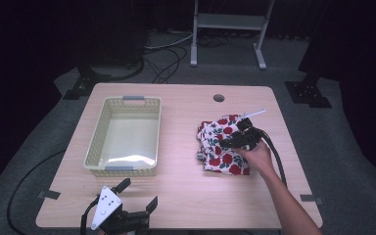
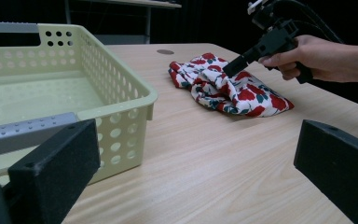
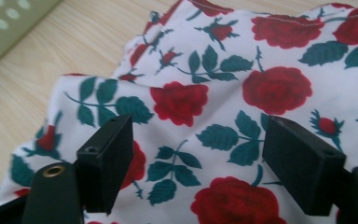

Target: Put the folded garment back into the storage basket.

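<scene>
High view: right gripper is hovering, jaws spread, over the rose-print cloth; left gripper is waiting wide open and empty at the table's near edge.

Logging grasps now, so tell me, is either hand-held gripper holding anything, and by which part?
Nothing is held. The right hand-held gripper is open over the rose-print cloth; the left hand-held gripper is open near the basket.
</scene>
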Demonstrator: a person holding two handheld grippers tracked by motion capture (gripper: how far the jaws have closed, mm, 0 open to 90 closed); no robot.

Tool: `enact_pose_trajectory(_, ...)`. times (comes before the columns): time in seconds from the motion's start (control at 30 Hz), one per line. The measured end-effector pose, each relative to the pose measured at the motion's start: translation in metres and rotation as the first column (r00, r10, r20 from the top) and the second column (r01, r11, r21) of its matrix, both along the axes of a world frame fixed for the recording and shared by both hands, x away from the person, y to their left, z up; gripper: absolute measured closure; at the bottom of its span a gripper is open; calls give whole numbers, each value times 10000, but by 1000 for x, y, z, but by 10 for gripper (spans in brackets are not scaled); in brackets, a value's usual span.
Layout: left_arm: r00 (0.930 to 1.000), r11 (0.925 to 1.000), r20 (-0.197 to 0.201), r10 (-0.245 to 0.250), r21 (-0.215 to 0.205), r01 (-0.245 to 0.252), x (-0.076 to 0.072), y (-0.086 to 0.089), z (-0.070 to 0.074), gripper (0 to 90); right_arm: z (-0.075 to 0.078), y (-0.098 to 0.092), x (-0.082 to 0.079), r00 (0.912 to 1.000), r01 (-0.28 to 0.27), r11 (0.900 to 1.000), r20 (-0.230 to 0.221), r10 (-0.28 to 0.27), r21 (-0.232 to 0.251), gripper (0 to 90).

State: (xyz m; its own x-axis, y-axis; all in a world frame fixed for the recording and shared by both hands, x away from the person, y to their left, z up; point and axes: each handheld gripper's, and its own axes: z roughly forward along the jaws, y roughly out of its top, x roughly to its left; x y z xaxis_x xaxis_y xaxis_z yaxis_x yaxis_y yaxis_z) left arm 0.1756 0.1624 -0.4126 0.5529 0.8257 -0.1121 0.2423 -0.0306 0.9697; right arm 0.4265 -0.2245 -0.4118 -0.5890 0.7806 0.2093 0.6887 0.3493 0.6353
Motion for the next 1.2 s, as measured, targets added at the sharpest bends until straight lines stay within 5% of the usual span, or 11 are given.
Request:
enact_pose_trajectory(0.3,10000,10000,-46,5,-53,-6,1,0,0,0,-11,14,-2,9987,-212,9884,427,279,-1501,406)
enact_pose_trajectory(0.33,10000,10000,-60,2,-69,-3,1,0,-1,0,-11,17,-4,9974,-225,9811,628,352,-1924,441)
enact_pose_trajectory(0.57,10000,10000,-79,-15,-87,15,2,0,-1,0,-10,20,-7,9969,-222,9823,695,357,-1861,683)
enact_pose_trajectory(0.7,10000,10000,-87,-16,-62,15,2,0,-1,0,-11,19,-6,9980,-109,9879,593,203,-1545,784)
enact_pose_trajectory(0.9,10000,10000,-69,-3,-76,3,2,0,0,0,-11,15,-4,9992,291,9948,294,-264,-977,818)
enact_pose_trajectory(1.03,10000,9999,-47,45,-113,-45,1,1,0,0,-10,7,-6,9978,664,9974,6,-665,279,821)
enact_pose_trajectory(1.2,10000,9999,-53,25,-136,-26,1,1,0,0,-5,-5,-11,9938,1110,9825,-274,-1081,1498,822)
